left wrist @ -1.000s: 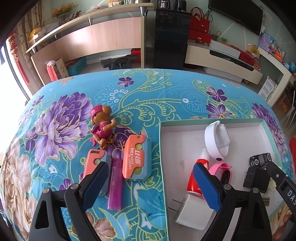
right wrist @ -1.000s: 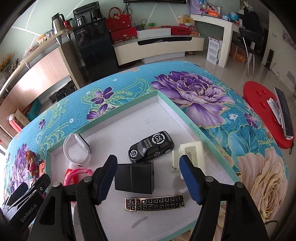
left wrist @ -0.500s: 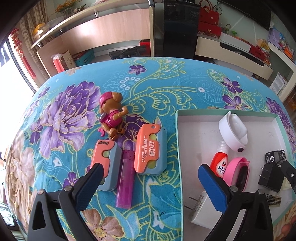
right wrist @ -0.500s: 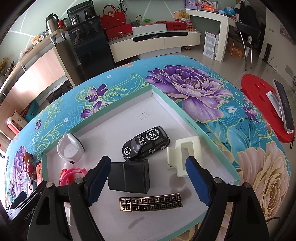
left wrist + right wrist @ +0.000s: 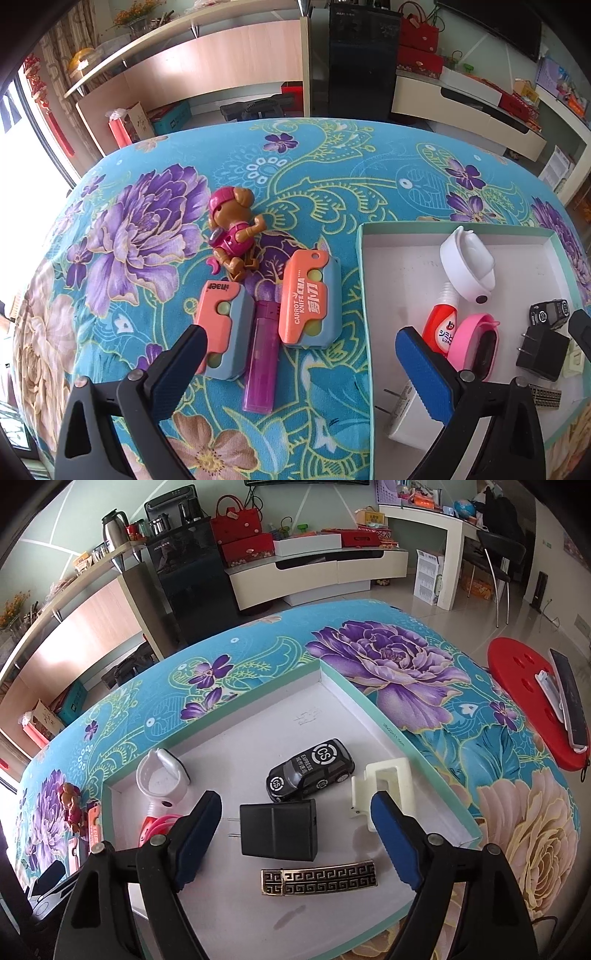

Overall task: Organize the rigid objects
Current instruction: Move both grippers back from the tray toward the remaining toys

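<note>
The left hand-held gripper (image 5: 301, 352) hangs released, jaws wide, over the table (image 5: 332, 177) left of the tray (image 5: 364, 295); beneath it lie two orange knives (image 5: 310, 299) flanking a purple lighter (image 5: 261, 363), the dog toy (image 5: 232, 232) beyond. The right hand-held gripper (image 5: 295, 834) gapes empty inside the tray, above the black plug (image 5: 279, 829), toy car (image 5: 310, 770) behind.
</note>
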A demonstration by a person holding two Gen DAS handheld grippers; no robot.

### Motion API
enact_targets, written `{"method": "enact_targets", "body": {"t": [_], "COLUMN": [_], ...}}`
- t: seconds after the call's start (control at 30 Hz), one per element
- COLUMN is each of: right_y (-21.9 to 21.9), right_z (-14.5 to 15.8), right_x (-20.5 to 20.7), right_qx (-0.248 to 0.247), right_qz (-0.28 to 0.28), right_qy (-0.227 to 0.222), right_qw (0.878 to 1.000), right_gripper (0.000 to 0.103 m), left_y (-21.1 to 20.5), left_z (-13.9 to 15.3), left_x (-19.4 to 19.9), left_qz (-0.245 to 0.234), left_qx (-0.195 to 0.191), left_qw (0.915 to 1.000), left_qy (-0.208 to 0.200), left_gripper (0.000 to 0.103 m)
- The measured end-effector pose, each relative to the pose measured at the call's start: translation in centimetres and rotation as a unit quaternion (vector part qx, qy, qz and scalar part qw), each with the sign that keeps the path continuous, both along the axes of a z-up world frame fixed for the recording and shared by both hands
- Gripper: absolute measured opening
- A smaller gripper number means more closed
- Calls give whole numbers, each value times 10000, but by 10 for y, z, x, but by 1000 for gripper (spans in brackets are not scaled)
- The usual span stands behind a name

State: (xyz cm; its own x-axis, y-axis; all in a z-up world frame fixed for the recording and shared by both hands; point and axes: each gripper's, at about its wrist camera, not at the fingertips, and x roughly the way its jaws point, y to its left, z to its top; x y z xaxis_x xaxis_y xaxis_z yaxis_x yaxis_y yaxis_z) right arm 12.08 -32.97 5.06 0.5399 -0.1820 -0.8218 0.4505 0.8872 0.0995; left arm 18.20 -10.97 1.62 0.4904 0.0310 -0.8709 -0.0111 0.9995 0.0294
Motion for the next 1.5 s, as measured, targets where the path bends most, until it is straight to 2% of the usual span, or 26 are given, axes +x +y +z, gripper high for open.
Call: {"method": "enact_targets", "body": {"t": [0.23,0.47,0.83,1.23,1.5], "right_y": [20,45,93,166,199], "right_z": [11,14,15,3,-10], "right_x": [3,8,17,26,29], "right_qx": [-77,-140,-217,-249,-322], "right_qz": [213,507,1068,1982,2372], "right_qy": [-90,-80,-88,43,169], "right_qw": [9997,9986,9940,9798,9708], "right_gripper": [84,84,84,84,84], "left_y": [31,69,128,177,213], "left_z": [11,13,14,10,6], "left_x": [-3,-9,-19,-30,-40], "left_qz": [370,822,1507,1895,2319], "left_qx": [-37,-8,62,-63,-89], "left_qw": [9992,9965,9885,9818,9727], "left_qy": [-156,-146,-129,-67,-39], "left_gripper": [103,103,103,103,103]}}
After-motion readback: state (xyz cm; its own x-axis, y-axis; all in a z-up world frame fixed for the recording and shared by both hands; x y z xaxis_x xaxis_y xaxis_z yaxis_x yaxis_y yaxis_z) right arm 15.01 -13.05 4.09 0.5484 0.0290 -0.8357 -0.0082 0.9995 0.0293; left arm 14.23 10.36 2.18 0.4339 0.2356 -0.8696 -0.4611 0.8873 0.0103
